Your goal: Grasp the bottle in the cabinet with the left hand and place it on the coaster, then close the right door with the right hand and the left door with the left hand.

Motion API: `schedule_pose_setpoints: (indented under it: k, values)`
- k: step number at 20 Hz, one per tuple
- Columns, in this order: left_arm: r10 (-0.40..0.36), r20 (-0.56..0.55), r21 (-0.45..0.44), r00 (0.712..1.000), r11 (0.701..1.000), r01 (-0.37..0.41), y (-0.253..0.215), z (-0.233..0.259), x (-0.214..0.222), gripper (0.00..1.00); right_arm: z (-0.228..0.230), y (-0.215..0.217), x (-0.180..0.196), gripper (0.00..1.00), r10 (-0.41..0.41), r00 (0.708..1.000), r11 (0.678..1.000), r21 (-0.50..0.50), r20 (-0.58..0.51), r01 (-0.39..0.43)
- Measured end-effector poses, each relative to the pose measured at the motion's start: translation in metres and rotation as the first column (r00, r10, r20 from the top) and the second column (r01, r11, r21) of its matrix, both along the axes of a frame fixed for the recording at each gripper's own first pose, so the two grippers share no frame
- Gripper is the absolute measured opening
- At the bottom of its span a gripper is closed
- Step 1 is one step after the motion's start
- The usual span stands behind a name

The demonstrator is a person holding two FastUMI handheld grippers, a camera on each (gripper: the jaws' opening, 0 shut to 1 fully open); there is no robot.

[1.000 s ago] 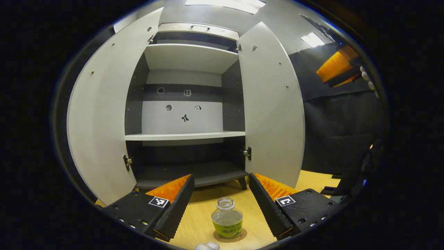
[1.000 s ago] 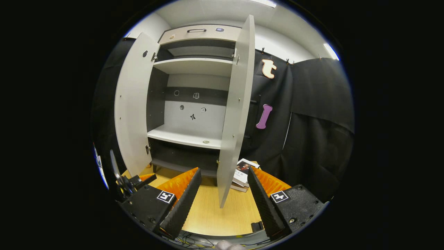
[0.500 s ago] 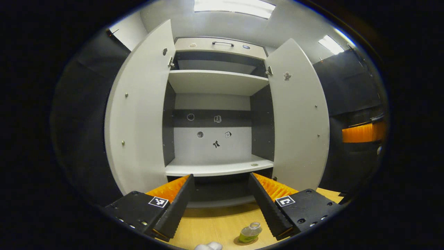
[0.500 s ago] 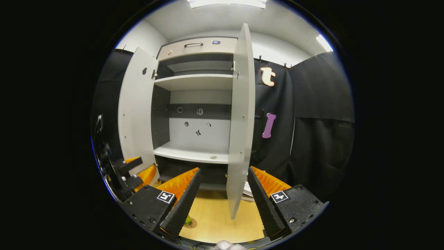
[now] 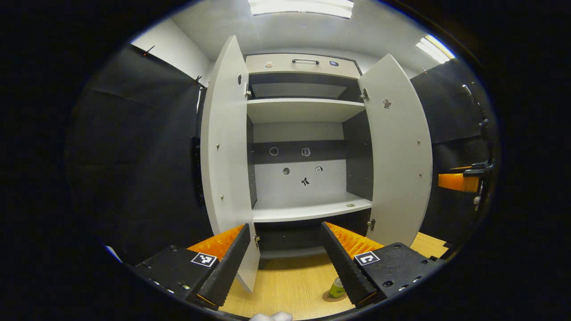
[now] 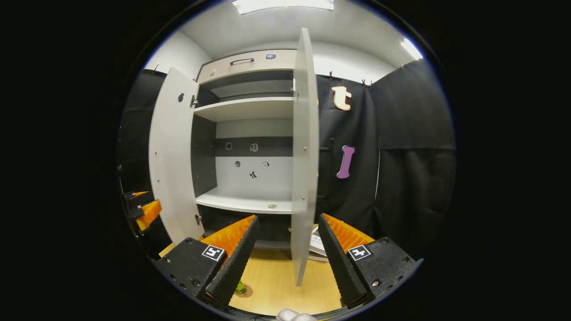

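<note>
My left tongs (image 5: 283, 254) hang released, the ribbed black fingers spread wide with nothing between them, and my right tongs (image 6: 285, 249) are just as wide apart and empty. The bottle (image 5: 337, 288) is out of the cabinet (image 5: 303, 67) and stands on the round brown coaster (image 5: 332, 297) on the pale wood tabletop (image 5: 285, 285), near its front edge; in the left gripper view my right-side finger half hides it. In the right gripper view a sliver of its green shows beside my left-side finger.

So the doors are what I handle next. The right door (image 6: 304, 156) stands open, edge-on straight ahead of my right tongs, its lower end between the two fingers in the picture, though I judge it sits farther off than they reach. It is a flat, stiff, smooth grey panel on metal hinges, probably light to swing but with no handle I can see, and slick enough that pinching the thin edge would slip. I would lay one finger flat against its outer face near the free edge, well away from the hinge, and push.

The left door (image 5: 227, 160) is the same sort of panel, open and nearly edge-on before my left tongs. The shelves (image 5: 308, 211) inside are plain white board against a dark back, with only a small disc lying on the middle one
</note>
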State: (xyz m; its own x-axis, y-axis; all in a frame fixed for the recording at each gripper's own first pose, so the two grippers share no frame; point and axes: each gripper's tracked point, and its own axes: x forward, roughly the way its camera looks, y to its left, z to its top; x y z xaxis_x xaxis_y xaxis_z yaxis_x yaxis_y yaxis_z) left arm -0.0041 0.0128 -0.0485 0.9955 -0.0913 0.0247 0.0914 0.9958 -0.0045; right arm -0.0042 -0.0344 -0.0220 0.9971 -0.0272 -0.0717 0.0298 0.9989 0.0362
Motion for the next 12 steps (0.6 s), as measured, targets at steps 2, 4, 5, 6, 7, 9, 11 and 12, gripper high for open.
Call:
schedule_pose_setpoints:
  k: [2,4,5,6,7,9,11,12]
  values:
    - [0.016,-0.012,0.000,1.000,1.000,-0.016,0.001,-0.002,-0.005,0.96,0.013,-0.037,0.011,0.83,-0.065,0.998,0.998,-0.014,0.023,0.065]
    - [0.039,-0.012,-0.016,0.999,0.999,-0.039,0.003,0.001,-0.006,0.96,0.028,-0.071,0.024,0.83,-0.122,0.991,0.992,0.003,0.057,0.122]
    - [0.052,-0.018,-0.026,0.998,0.998,-0.053,0.004,0.001,-0.006,0.96,0.035,-0.084,0.031,0.83,-0.149,0.986,0.989,0.015,0.070,0.148]
    - [0.065,-0.019,-0.035,0.998,0.997,-0.066,0.005,0.002,-0.007,0.96,0.040,-0.095,0.035,0.83,-0.164,0.983,0.986,0.022,0.080,0.163]
    - [0.080,-0.022,-0.041,0.997,0.996,-0.081,0.005,0.003,-0.006,0.96,0.044,-0.106,0.042,0.83,-0.173,0.981,0.985,0.022,0.087,0.171]
    - [0.108,-0.022,-0.048,0.994,0.993,-0.109,0.007,0.007,-0.006,0.97,0.052,-0.120,0.056,0.83,-0.173,0.980,0.985,0.010,0.099,0.172]
    - [0.131,-0.019,-0.051,0.991,0.990,-0.132,0.006,0.010,-0.008,0.97,0.058,-0.125,0.070,0.83,-0.148,0.984,0.989,0.007,0.104,0.148]
    - [0.143,-0.017,-0.048,0.990,0.988,-0.144,0.005,0.011,-0.008,0.96,0.061,-0.122,0.074,0.83,-0.124,0.987,0.992,0.011,0.104,0.124]
